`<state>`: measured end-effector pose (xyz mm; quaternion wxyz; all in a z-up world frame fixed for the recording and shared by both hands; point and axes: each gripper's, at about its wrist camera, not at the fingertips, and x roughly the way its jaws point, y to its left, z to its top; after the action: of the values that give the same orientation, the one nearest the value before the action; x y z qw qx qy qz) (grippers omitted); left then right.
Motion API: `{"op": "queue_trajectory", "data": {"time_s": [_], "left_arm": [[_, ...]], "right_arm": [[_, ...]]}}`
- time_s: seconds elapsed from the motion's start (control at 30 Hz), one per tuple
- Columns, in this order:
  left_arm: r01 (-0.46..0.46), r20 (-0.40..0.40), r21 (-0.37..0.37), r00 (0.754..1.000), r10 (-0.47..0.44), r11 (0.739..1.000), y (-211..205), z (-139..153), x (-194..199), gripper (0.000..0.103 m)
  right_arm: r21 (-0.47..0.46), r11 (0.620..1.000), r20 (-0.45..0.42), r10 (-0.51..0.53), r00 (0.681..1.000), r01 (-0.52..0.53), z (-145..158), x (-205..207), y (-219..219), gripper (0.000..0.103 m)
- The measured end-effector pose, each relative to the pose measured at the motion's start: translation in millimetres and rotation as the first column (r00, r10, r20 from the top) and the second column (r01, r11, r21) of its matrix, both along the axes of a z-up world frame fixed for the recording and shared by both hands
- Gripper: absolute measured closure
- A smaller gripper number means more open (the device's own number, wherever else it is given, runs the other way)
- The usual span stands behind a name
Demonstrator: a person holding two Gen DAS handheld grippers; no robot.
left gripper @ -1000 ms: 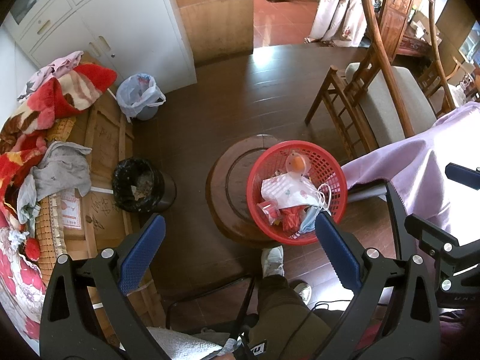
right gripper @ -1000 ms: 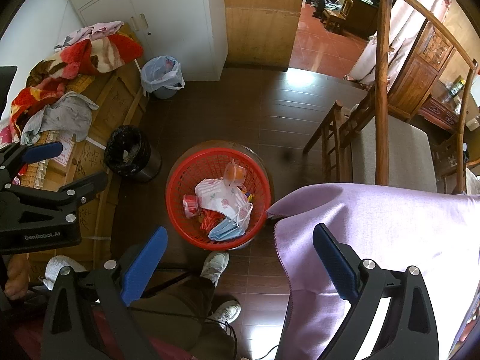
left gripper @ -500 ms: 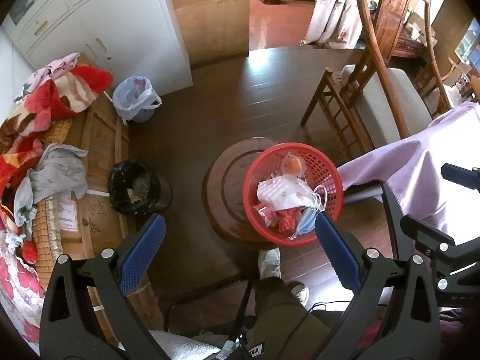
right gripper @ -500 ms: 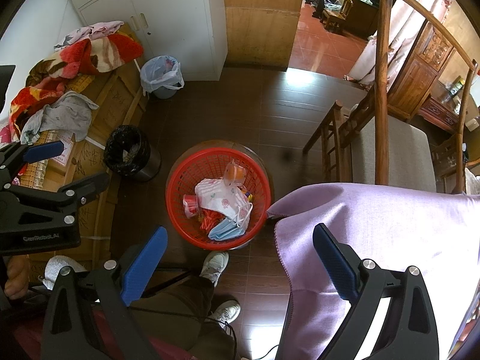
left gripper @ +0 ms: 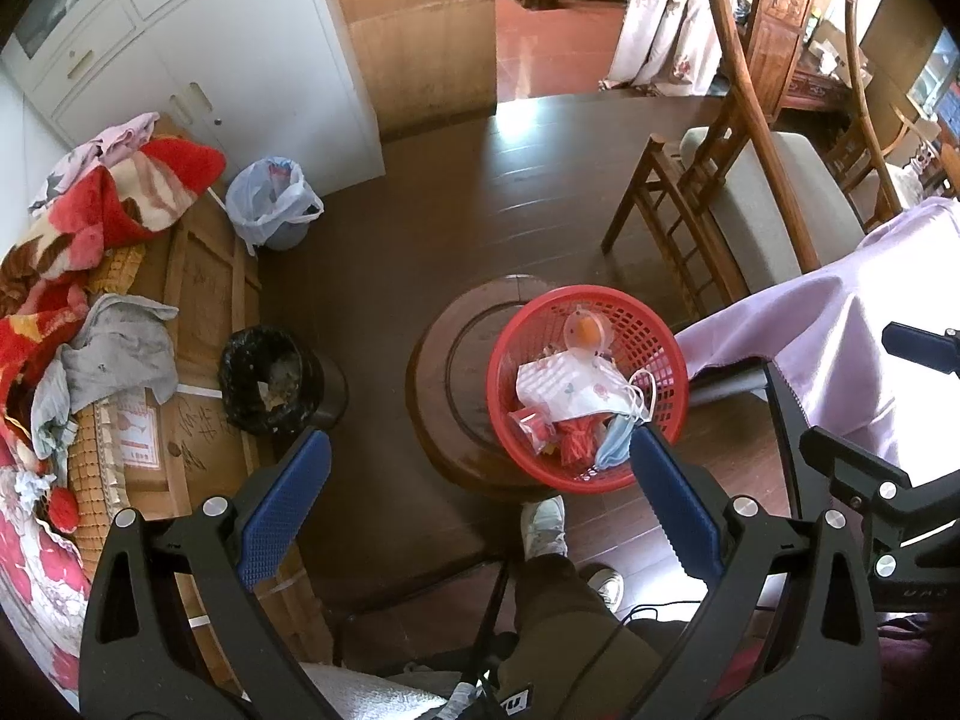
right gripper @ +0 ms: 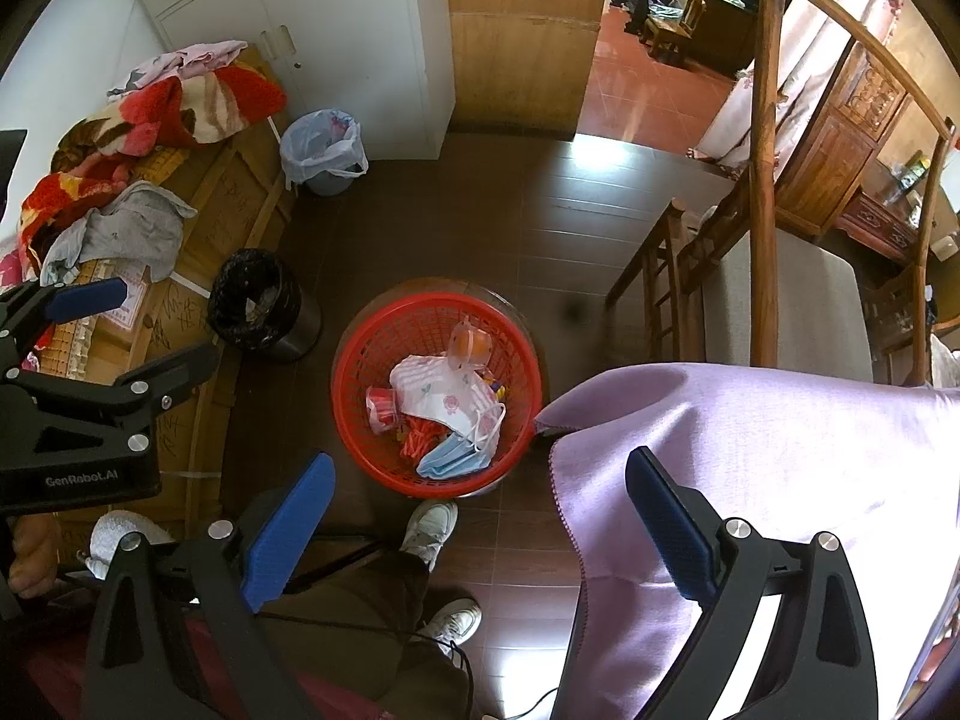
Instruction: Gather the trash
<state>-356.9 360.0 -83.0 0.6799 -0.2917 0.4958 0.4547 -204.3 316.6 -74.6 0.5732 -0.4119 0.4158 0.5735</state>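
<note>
A red mesh basket sits on a round wooden stool, holding face masks, a clear orange wrapper and red scraps. My left gripper hovers high above the floor, open and empty, the basket near its right finger. My right gripper is open and empty too, above the basket's near rim and a lilac tablecloth. The left gripper's body shows at the left of the right wrist view.
A black-lined bin and a blue-bagged bin stand by a wooden platform piled with blankets. A wooden chair stands right. The person's shoes are below.
The left wrist view has drifted slightly, so the basket and bins sit a little further left and up. The right gripper is nearly still. Both stay open.
</note>
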Motion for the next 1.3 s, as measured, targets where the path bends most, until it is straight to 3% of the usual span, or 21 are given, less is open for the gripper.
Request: {"op": "queue_trajectory", "data": {"time_s": [1.3], "left_arm": [[0.002, -0.002, 0.000, 1.000, -0.002, 1.000, -1.0, -1.3, -0.8, 0.007]], "right_arm": [[0.003, 1.000, 0.006, 0.001, 1.000, -0.001, 3.5, -1.4, -1.4, 0.007]]}}
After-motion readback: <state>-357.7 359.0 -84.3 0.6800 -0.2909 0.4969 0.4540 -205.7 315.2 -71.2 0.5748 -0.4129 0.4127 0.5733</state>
